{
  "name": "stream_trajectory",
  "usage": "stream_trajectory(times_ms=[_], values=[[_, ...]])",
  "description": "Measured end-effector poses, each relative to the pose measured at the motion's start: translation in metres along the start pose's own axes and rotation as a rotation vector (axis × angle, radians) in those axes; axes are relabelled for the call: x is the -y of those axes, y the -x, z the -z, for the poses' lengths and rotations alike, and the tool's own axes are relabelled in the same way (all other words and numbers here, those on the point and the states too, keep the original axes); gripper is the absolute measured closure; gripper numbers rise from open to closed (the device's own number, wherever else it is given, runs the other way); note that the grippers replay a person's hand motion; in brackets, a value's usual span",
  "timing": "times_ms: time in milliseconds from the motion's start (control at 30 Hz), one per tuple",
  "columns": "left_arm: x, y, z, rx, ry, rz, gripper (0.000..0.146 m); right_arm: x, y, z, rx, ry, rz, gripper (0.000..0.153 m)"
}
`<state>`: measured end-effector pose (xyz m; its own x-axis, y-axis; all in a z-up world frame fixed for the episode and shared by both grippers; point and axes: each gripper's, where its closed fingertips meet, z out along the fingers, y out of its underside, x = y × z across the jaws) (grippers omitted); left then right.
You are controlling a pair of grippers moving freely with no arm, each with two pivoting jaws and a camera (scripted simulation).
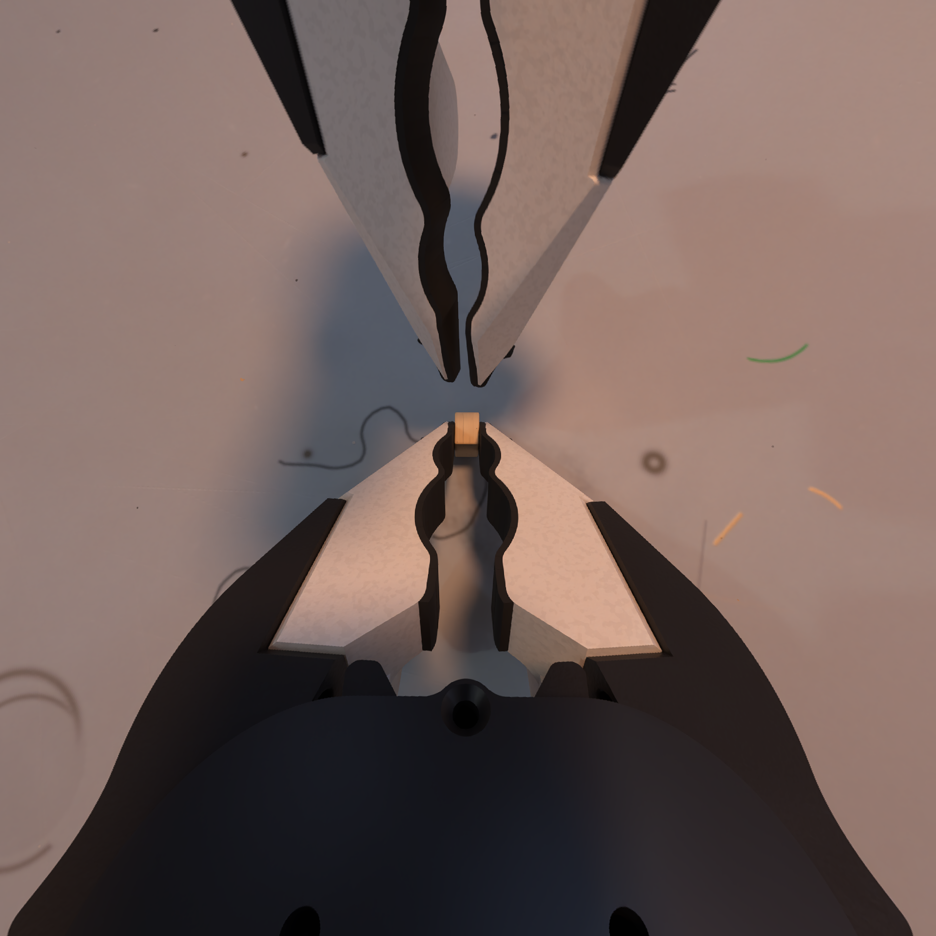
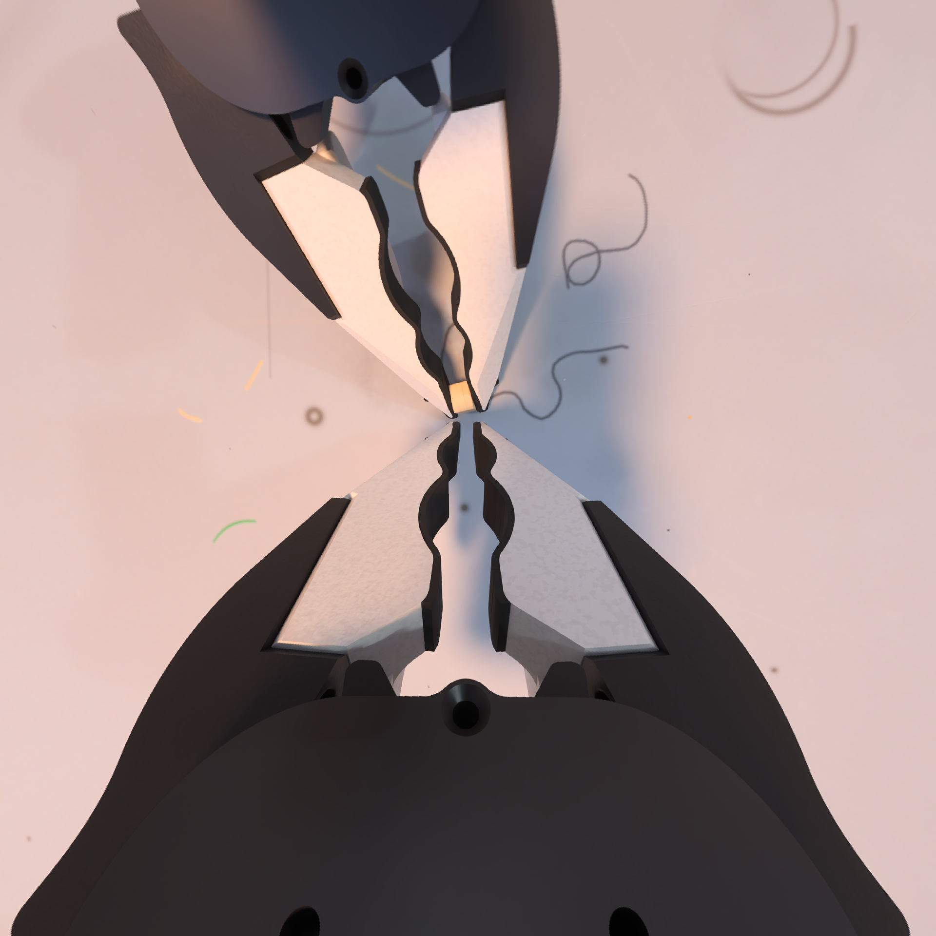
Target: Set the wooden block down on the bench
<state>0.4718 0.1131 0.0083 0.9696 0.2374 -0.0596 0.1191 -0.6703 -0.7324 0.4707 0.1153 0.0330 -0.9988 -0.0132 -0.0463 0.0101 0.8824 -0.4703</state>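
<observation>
From my left gripper (image 1: 466, 428) I see the wooden block (image 1: 466, 434) pinched right at the fingertips: a small, pale tan piece with rounded corners, its lit face plain and smooth, with a darker shaded underside just below it. The two fingers press on its left and right sides, and part of the block pokes out past the tips toward the far side. Below it lies the bench (image 1: 152, 253), a flat pinkish-grey surface; I cannot tell whether the block touches it. Facing me from the far side comes the right gripper (image 1: 465, 379), its tips near the block but apart from it, with only a thin slit between its fingers and nothing in them. My right wrist view agrees: the right gripper (image 2: 466, 425) has its fingers nearly together with a narrow gap, and just beyond them the left gripper (image 2: 467, 405) clamps the wooden block (image 2: 460, 396), which shows here as a little squarish tan face. Scattered on the bench (image 2: 759, 456) are a dark thread (image 1: 354, 440) to the left of the block, a green curved strand (image 1: 777, 354) to the right, orange slivers (image 1: 727, 527) nearer on the right, and a small dark ring (image 1: 653, 462).
</observation>
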Motion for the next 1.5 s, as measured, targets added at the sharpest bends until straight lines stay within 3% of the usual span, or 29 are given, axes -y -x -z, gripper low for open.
stream_trajectory(times_ms=[167, 633, 833, 967, 1100, 1233, 1500], values=[[0.000, 0.000, 0.000, -0.004, 0.000, 0.004, 0.138, -0.001, -0.001, 0.001, 0.028, -0.177, -0.099, 0.147], [-0.002, 0.003, 0.002, 0.003, -0.001, 0.023, 0.138, 0.003, -0.005, -0.001, -0.075, -0.377, -0.206, 0.148], [-0.001, 0.002, 0.005, -0.004, -0.015, 0.016, 0.137, 0.005, -0.004, -0.001, -0.052, -0.426, -0.207, 0.148], [0.006, 0.003, 0.016, -0.017, -0.099, 0.033, 0.128, 0.004, 0.000, 0.003, -0.057, -0.413, -0.171, 0.148], [0.014, 0.004, 0.023, -0.009, -0.135, 0.020, 0.128, 0.009, 0.001, 0.008, -0.021, -0.500, -0.215, 0.148], [0.022, 0.000, 0.025, -0.010, -0.147, -0.014, 0.129, 0.003, 0.000, 0.005, -0.039, -0.492, -0.214, 0.148], [0.031, 0.006, 0.024, 0.126, -0.096, -0.120, 0.134, 0.005, -0.004, 0.014, -0.021, -0.535, -0.312, 0.148]])
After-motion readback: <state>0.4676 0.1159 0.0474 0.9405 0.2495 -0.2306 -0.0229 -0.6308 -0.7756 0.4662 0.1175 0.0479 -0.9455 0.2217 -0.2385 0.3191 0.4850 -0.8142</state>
